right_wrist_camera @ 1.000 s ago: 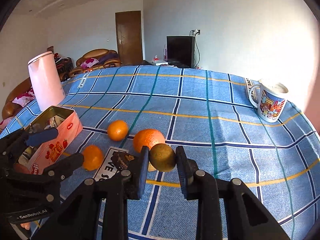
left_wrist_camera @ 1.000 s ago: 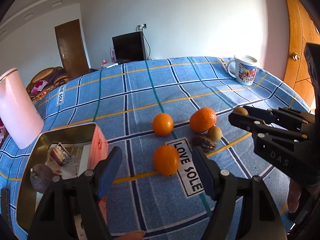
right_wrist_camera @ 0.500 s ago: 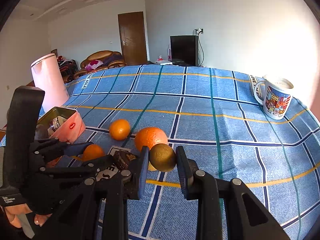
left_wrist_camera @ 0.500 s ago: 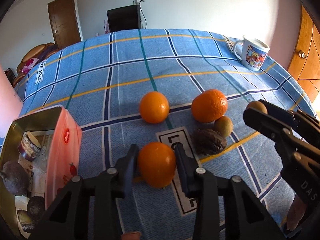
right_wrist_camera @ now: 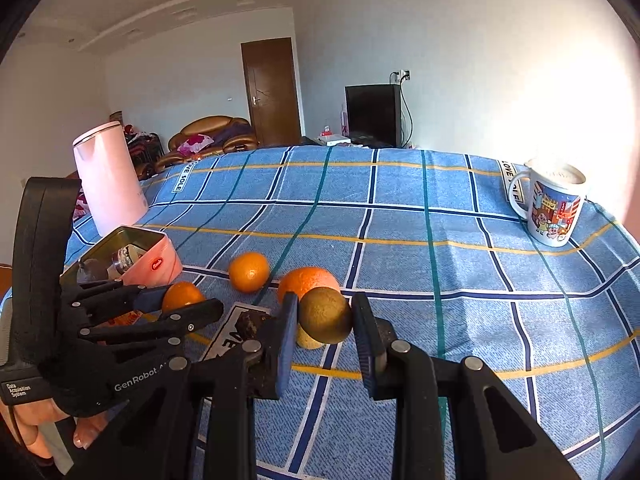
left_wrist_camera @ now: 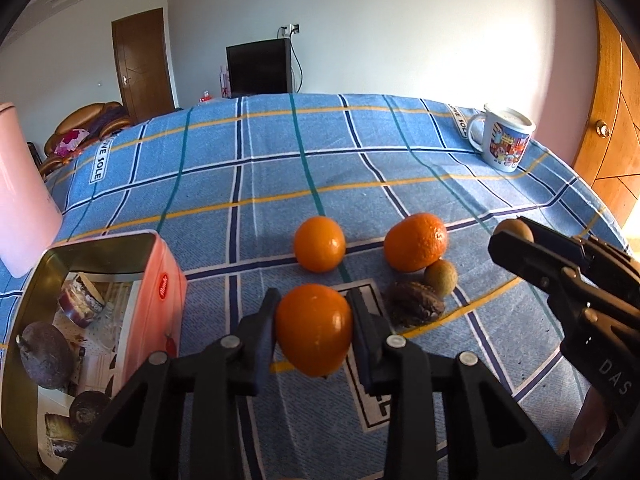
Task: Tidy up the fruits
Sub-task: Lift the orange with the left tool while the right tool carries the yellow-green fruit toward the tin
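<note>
My left gripper (left_wrist_camera: pixel 314 326) is shut on an orange (left_wrist_camera: pixel 314 330) and holds it above the blue checked cloth; it also shows in the right wrist view (right_wrist_camera: pixel 182 296). My right gripper (right_wrist_camera: pixel 325 320) is shut on a brown-green kiwi (right_wrist_camera: pixel 326 314), seen at the right in the left wrist view (left_wrist_camera: pixel 516 230). On the cloth lie a small orange (left_wrist_camera: pixel 319 243), a larger orange (left_wrist_camera: pixel 416 242), a second kiwi (left_wrist_camera: pixel 441 278) and a dark wrinkled fruit (left_wrist_camera: pixel 416 304). An open pink tin (left_wrist_camera: pixel 100 320) at the left holds dark fruits.
A pink kettle (right_wrist_camera: pixel 110 178) stands at the far left behind the tin. A printed mug (right_wrist_camera: pixel 554 208) stands at the far right near the table's edge. A wooden door (left_wrist_camera: pixel 618 120) is close on the right.
My left gripper closed on the near orange and lifted it off the cloth. My right gripper kept holding the kiwi and rose slightly.
</note>
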Motion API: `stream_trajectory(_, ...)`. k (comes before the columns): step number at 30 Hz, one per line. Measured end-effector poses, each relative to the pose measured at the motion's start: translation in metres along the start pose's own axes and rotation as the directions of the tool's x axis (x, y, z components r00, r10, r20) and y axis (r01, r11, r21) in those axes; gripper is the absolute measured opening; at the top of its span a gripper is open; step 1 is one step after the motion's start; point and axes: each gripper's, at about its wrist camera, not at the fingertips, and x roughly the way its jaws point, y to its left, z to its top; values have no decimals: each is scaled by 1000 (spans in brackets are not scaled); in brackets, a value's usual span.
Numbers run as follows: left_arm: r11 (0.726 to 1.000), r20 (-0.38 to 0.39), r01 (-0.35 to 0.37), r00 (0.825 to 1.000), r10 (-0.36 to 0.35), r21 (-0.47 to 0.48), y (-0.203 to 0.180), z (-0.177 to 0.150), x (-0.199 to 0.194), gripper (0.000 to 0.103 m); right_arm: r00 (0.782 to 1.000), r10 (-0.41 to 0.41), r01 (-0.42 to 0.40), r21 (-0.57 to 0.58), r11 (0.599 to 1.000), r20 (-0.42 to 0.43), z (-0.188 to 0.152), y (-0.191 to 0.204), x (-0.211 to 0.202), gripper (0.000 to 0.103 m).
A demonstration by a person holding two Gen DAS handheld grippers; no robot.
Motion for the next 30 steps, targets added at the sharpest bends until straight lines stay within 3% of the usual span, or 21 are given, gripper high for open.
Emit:
stream_trajectory(11, 998, 111, -50, 993, 47, 28, -6, -2, -19, 35, 997, 14, -13, -8, 1000, 72, -2, 1, -14, 29)
stream_trajectory(30, 996, 227, -86, 971, 80, 20, -6, -8, -40, 35, 988, 15, -13, -17, 1000, 154, -4, 3, -29, 29)
